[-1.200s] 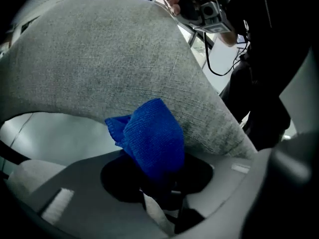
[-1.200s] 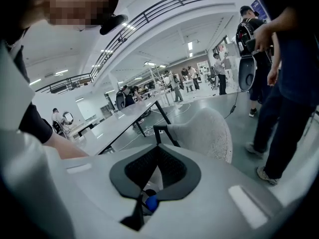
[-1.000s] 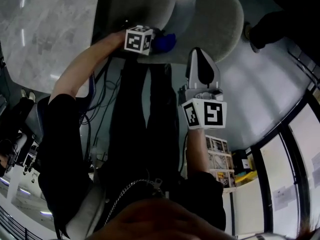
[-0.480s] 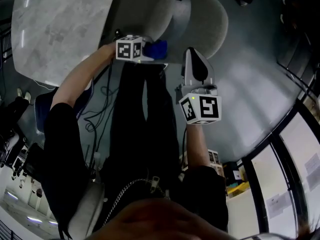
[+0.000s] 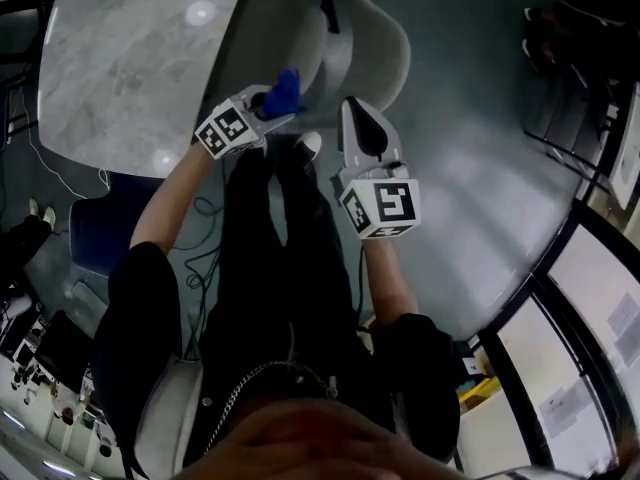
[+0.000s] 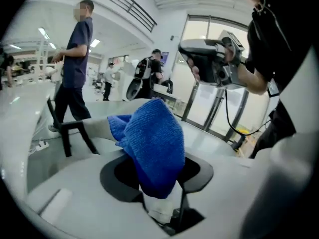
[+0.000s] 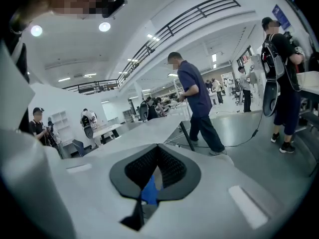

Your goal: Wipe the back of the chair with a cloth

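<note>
My left gripper (image 5: 262, 108) is shut on a bunched blue cloth (image 5: 286, 88), which sits at the near edge of the light grey chair's back (image 5: 385, 53). In the left gripper view the cloth (image 6: 152, 143) fills the jaws and hides the fingertips of that gripper (image 6: 158, 156); the chair's pale edge (image 6: 94, 127) shows behind it. My right gripper (image 5: 352, 108) is just right of the cloth, shut and holding nothing, pointing at the chair back. In the right gripper view its gripper (image 7: 157, 147) has its tips together, with a sliver of blue cloth (image 7: 149, 190) showing through the gap.
A marble-topped table (image 5: 130, 68) stands left of the chair. Cables lie on the floor (image 5: 205, 213) by the person's legs. Glass partitions (image 5: 580, 298) run along the right. Several people (image 7: 199, 103) walk in the hall beyond.
The left gripper, still holding the cloth, has twisted and shifted left along the chair's edge. The right gripper has followed it left, and the head view has swung.
</note>
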Demonstrator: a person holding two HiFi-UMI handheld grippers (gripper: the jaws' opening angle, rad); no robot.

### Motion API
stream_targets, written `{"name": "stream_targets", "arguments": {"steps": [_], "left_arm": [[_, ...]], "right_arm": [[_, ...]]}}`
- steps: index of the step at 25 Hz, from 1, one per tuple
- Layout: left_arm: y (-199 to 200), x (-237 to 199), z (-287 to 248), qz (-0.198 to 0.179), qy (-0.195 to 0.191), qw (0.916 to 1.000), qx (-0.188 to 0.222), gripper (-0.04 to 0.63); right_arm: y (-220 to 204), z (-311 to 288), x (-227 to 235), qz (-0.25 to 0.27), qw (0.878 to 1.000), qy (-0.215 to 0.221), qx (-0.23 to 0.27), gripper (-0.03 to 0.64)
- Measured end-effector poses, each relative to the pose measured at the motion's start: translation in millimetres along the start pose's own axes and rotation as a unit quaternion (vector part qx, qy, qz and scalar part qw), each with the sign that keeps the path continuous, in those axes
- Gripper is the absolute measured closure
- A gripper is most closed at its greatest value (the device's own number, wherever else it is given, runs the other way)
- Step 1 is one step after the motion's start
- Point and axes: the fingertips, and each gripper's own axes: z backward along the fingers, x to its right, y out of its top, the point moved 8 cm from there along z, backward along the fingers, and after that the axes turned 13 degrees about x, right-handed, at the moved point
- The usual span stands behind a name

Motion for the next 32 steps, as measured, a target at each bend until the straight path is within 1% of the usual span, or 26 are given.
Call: {"name": "stream_targets", "arguments": {"steps": [2,4,6,8,9,11,14,17,19,21,23,28,32], "left_arm": [[18.7,4.2,14.9,0.000,0.063,0.9974,0.035,0.434],[37.9,14.3,30.4,0.002,0.115,0.9913,0.064,0.434],[57.2,28.1,44.6,0.006,0.155,0.9838,0.090,0.434],[75.7,43.0,57.2,0.007,0.182,0.9765,0.116,0.434],[84.3,50.1,64.5,0.006,0.187,0.9741,0.128,0.434],[99.7,63.3,83.2,-0.005,0.184,0.9718,0.148,0.437],[117.6,91.6,119.5,-0.026,0.185,0.9681,0.166,0.437],[133.4,117.4,151.3,-0.025,0.192,0.9622,0.192,0.437],[141.6,137.5,173.2,-0.038,0.211,0.9587,0.187,0.437],[148.9,163.1,195.2,-0.072,0.245,0.9528,0.164,0.437],[152.5,192.7,213.4,-0.089,0.269,0.9472,0.149,0.436],[157.3,256.9,242.9,-0.081,0.299,0.9362,0.166,0.436],[146.3,295.8,261.1,-0.068,0.299,0.9349,0.179,0.434]], "right_arm": [[8.6,4.6,-12.2,0.010,1.000,0.003,0.006,0.614],[15.6,11.7,-24.8,0.019,1.000,0.009,0.008,0.614],[20.8,21.0,-37.0,0.030,0.999,0.026,0.003,0.614],[25.4,32.5,-48.5,0.050,0.998,0.044,-0.004,0.614],[28.0,38.4,-55.0,0.061,0.997,0.046,-0.006,0.614],[33.5,49.5,-72.8,0.078,0.996,0.043,0.002,0.614],[31.3,70.9,-109.8,0.089,0.995,0.040,0.014,0.614],[26.7,89.8,-144.3,0.106,0.994,0.038,0.011,0.614],[24.9,102.7,-168.2,0.109,0.994,0.033,0.005,0.614],[21.7,117.2,-191.6,0.106,0.994,0.028,-0.002,0.614],[17.8,135.6,-211.4,0.102,0.994,0.027,-0.006,0.615],[17.0,185.8,-247.1,0.110,0.994,0.027,0.008,0.615],[15.9,217.6,-275.6,0.103,0.994,0.028,0.024,0.615]]}}
